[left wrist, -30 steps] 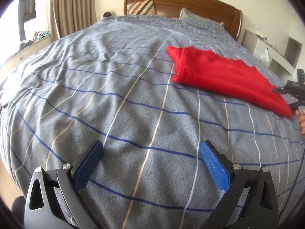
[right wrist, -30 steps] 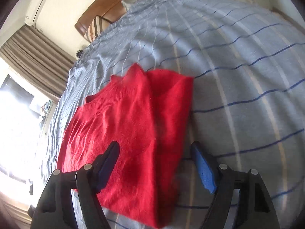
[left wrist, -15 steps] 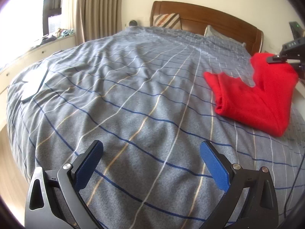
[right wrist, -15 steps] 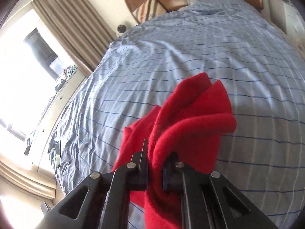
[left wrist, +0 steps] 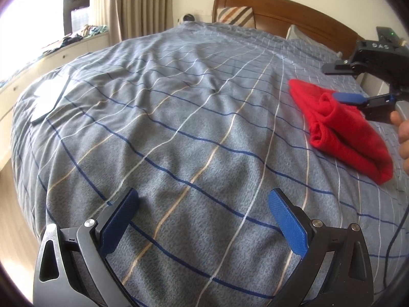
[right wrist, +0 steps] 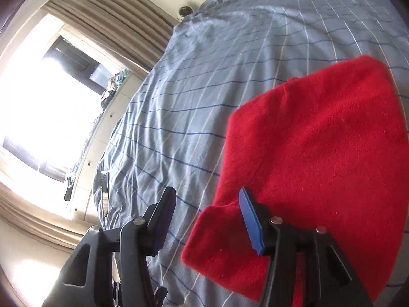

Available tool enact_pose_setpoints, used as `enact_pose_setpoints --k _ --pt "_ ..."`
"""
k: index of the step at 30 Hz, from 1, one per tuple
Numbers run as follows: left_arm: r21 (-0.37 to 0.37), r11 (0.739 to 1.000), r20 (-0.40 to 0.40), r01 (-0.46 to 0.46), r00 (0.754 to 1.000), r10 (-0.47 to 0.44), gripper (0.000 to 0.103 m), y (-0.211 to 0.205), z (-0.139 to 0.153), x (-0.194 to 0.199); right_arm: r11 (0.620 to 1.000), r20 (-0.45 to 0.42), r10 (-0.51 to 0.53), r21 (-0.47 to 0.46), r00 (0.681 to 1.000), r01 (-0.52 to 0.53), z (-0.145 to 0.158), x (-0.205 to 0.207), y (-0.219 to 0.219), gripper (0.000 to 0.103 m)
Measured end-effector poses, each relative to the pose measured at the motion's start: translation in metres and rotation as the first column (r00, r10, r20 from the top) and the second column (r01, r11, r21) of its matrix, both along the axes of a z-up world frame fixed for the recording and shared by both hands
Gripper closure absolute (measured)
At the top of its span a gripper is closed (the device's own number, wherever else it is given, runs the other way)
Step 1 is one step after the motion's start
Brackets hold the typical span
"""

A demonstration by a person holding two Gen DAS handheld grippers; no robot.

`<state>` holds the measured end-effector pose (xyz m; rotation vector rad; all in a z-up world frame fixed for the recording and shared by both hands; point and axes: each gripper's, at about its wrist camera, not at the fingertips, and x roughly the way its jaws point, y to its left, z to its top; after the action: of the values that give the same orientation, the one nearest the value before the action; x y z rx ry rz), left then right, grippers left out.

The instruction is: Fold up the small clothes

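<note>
A red knit sweater lies folded into a compact bundle on the grey striped bed cover, at the right side. It fills the right half of the right wrist view. My right gripper is open and empty, hovering just over the sweater's near edge; it also shows in the left wrist view above the sweater. My left gripper is open and empty, low over bare bed cover, well left of the sweater.
A wooden headboard and a striped pillow stand at the far end. A window ledge with clutter runs along the left. A flat white object lies near the bed's left edge.
My right gripper lifted the sweater's end, folded it over, then let go and opened. The sweater now lies as a shorter bundle. My left gripper stayed open and swung left.
</note>
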<state>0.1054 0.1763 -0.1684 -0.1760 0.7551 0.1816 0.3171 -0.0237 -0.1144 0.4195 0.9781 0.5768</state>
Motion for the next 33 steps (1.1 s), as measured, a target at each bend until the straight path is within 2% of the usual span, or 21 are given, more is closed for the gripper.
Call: enact_pose_setpoints --k 3,6,10,13,14,16,20,23,25,28,33 --pt "0.008 1.000 -0.009 0.001 1.000 -0.001 0.001 -0.001 -0.001 0.001 0.994 0.110 0.017 -0.109 0.994 -0.005 0.025 -0.018 -0.009 0.045" --pt "0.005 1.000 -0.013 0.003 1.000 -0.003 0.001 -0.001 -0.001 0.001 0.972 0.201 0.033 -0.233 0.979 0.015 0.041 -0.032 -0.021 0.045" --pt "0.007 1.000 -0.016 0.003 1.000 -0.003 0.001 -0.002 -0.002 0.000 0.930 0.239 0.034 -0.363 0.971 0.056 0.038 -0.041 -0.030 0.045" --pt "0.006 1.000 -0.018 0.004 1.000 -0.004 0.001 -0.003 -0.003 0.000 0.901 0.232 0.073 -0.433 0.970 0.035 0.022 -0.047 -0.025 0.046" --pt "0.006 1.000 -0.019 0.004 1.000 -0.004 0.001 -0.003 -0.003 0.000 0.898 0.226 0.089 -0.439 0.970 0.020 0.016 -0.050 -0.021 0.047" --pt "0.006 1.000 -0.019 0.005 1.000 -0.004 0.001 -0.003 -0.003 -0.001 0.895 0.213 0.114 -0.445 0.970 -0.007 0.002 -0.055 -0.010 0.056" --pt "0.014 1.000 -0.022 0.008 1.000 -0.007 0.001 -0.005 -0.005 -0.002 0.901 0.187 0.143 -0.432 0.972 -0.049 -0.027 -0.062 0.015 0.061" --pt "0.019 1.000 -0.025 0.009 1.000 -0.009 0.001 -0.005 -0.006 -0.001 0.887 0.150 0.178 -0.452 0.973 -0.093 -0.044 -0.065 0.033 0.062" --pt "0.020 1.000 -0.026 0.010 1.000 -0.010 0.001 -0.006 -0.006 -0.001 0.885 0.156 0.201 -0.451 0.967 -0.112 -0.041 -0.072 0.035 0.062" --pt "0.020 1.000 -0.027 0.012 1.000 -0.011 0.001 -0.006 -0.006 -0.002 0.901 0.185 0.202 -0.419 0.962 -0.109 -0.023 -0.084 0.018 0.062" --pt "0.016 1.000 -0.028 0.015 0.999 -0.014 0.001 -0.008 -0.007 0.000 0.930 0.265 0.088 -0.368 0.960 0.017 0.006 -0.101 -0.040 0.062"
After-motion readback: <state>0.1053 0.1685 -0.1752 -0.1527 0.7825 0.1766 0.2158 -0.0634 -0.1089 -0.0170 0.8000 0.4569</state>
